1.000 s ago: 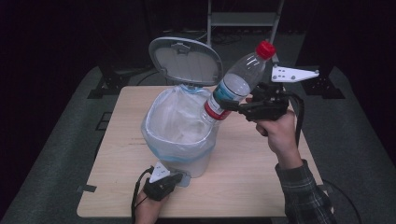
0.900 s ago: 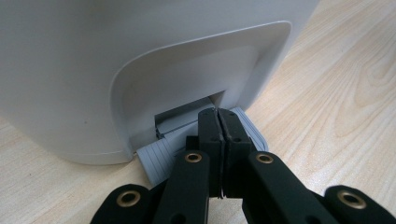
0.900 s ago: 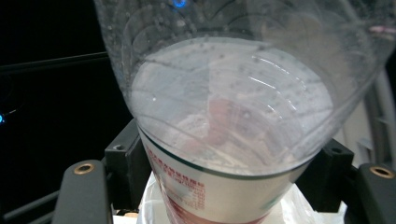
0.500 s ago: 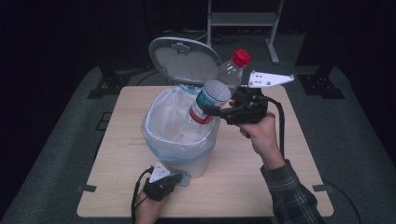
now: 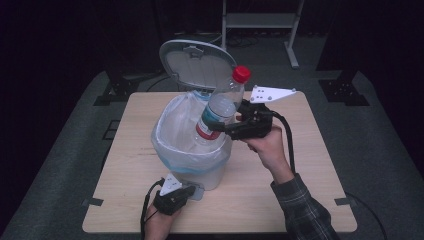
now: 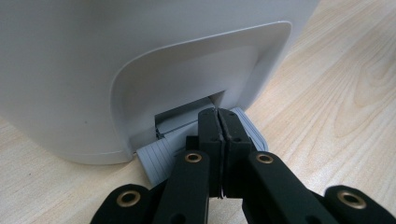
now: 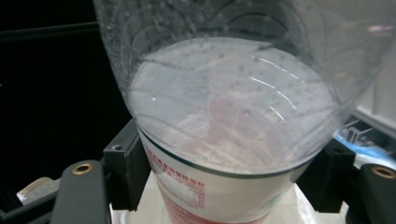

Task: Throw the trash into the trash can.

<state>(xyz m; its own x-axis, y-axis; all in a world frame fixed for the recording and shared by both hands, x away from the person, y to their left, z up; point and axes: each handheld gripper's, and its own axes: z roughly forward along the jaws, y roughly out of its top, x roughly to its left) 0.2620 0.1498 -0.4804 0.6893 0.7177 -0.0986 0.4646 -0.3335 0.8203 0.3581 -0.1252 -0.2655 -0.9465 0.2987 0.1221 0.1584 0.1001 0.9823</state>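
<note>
Plastic bottle (image 5: 218,107) hangs tilted over my lined bin (image 5: 192,150), clamped in my right hand-held gripper (image 5: 218,127); my left hand-held gripper (image 6: 218,122), jaws closed, presses the bin's pedal (image 6: 161,156) on the counter (image 5: 310,190).

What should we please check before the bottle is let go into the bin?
1. Lid raised and clear of the opening: ok.
2. Left claw shut, its tips on the grey pedal at the foot of the bin: ok.
3. Right claw shut on the bottle, pads on both sides of the label: ok.
4. Bottle bottom over the bag-lined opening, red cap uppermost: ok.
5. Bag folded over the rim all round: ok on the sides in view, far side cannot tell.
6. Room left inside the bin: cannot tell.
</note>
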